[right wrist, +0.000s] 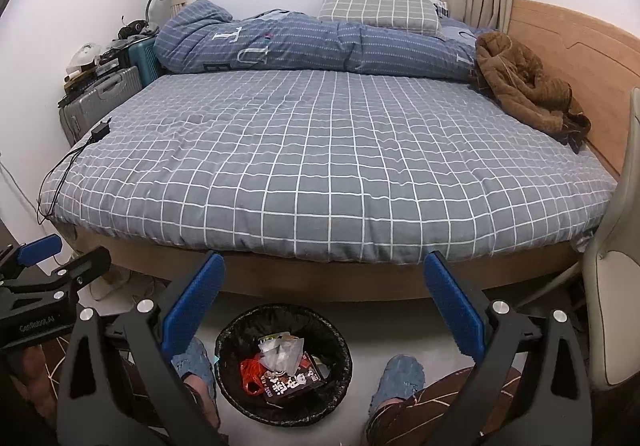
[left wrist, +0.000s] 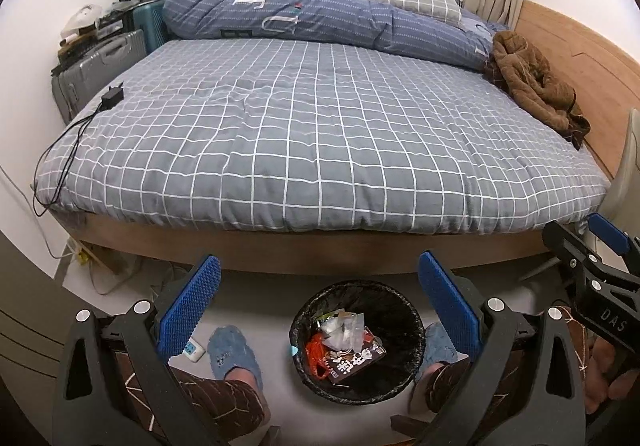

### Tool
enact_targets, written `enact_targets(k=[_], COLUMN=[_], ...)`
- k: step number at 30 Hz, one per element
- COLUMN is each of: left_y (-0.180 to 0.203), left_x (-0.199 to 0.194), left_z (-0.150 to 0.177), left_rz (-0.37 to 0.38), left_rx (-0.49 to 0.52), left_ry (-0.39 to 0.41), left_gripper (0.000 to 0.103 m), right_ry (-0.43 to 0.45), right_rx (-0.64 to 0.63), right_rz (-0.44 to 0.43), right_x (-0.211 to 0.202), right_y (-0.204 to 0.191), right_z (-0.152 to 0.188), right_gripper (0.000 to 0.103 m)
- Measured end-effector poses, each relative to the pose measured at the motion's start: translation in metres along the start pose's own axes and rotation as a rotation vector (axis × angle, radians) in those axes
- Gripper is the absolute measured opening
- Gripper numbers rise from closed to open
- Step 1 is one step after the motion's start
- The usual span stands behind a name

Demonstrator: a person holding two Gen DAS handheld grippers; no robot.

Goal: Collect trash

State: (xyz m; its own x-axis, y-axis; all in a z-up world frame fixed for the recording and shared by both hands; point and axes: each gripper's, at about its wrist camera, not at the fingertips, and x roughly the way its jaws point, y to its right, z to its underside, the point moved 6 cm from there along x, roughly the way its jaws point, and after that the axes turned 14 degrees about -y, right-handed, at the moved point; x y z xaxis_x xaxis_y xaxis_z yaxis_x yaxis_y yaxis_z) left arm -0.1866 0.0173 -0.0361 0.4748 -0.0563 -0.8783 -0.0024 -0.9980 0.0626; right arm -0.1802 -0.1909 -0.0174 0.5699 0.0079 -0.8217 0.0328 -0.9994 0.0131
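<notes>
**Trash Sits in Bin at Foot of Bed, Both Grippers Empty**

A round black-lined trash bin (left wrist: 358, 342) (right wrist: 283, 362) stands on the pale floor just near the bed's wooden frame, between a person's 2 blue slippers (left wrist: 232, 352) (right wrist: 400, 378). Inside lie the trash (left wrist: 344, 346) (right wrist: 282, 368): a dark snack packet, a red-orange wrapper and crumpled clear plastic. The left gripper (left wrist: 320, 306) hangs above the bin with its 2 blue-padded fingers spread wide, holding nothing. The right gripper (right wrist: 325, 306) is likewise spread wide and empty, its near-left finger over the bin's left rim. Beyond, a grey checked sheet (left wrist: 312, 134) covers the bed. A black charger (left wrist: 113, 96) and its cable lie at the left edge, a brown jacket (left wrist: 532, 86) at the far right, and a folded blue quilt (left wrist: 320, 18) along the far side.
</notes>
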Motion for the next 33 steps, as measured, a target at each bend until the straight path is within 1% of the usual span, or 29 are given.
enact_targets(k=[10,19,33], left_y=[-0.0010,-0.0008,0.0007], left_x=[0.0038,0.0076,0.0075], left_z=[-0.0018,-0.0021,-0.0001], left_rz=[-0.020,-0.057,-0.055], left_rx=[0.004,0.009,0.002], left_ry=[-0.001,-0.004,0.005], left_gripper=[0.097,0.097,0.097], right_ry=[-0.002,-0.005,-0.006], right_rx=[0.000,-0.001,-0.001], right_rz=[0.000,0.001,-0.001], right_x=[0.0007,0.0023,0.0041], right_y=[-0.0002,-0.0017,-0.0031], right_z=[-0.0003,0.0007,0.0016], right_gripper=[0.095,0.095,0.096])
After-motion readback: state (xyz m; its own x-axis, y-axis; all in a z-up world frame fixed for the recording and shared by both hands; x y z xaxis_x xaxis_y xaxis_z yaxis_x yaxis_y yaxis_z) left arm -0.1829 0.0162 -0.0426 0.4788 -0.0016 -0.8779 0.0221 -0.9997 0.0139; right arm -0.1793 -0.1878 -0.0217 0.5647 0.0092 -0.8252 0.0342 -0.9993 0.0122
